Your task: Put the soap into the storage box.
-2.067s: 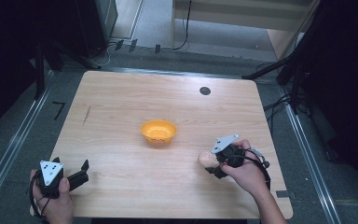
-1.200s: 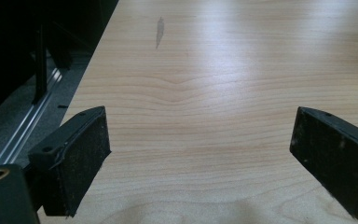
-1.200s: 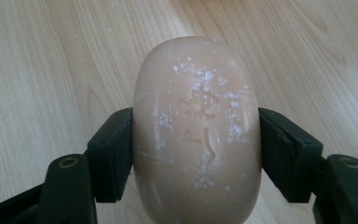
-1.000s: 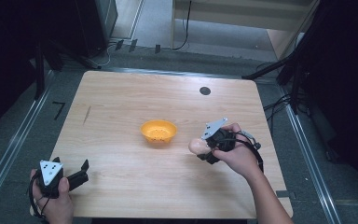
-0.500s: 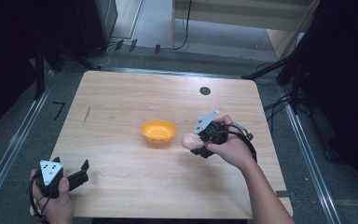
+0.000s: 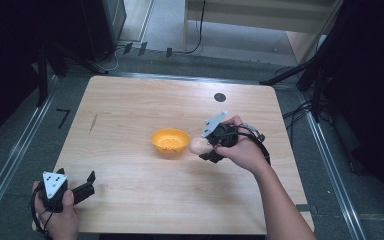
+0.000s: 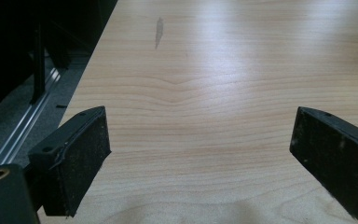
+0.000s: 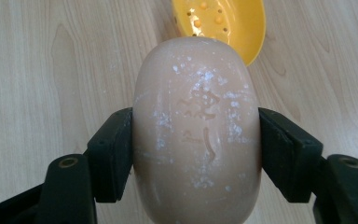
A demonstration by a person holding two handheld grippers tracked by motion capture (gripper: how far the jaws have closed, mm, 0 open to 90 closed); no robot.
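Our right gripper (image 8: 196, 140) clamps the soap bar (image 8: 196, 130); releasing short of the yellow dish (image 8: 223, 23) ahead could drop it outside.

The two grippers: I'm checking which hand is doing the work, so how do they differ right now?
The right gripper is shut on a pale oval soap bar; the left gripper is open with nothing between its pads. The right gripper is beside the orange dish mid-table; the left gripper sits at the table's near left corner. Both have black jaws.
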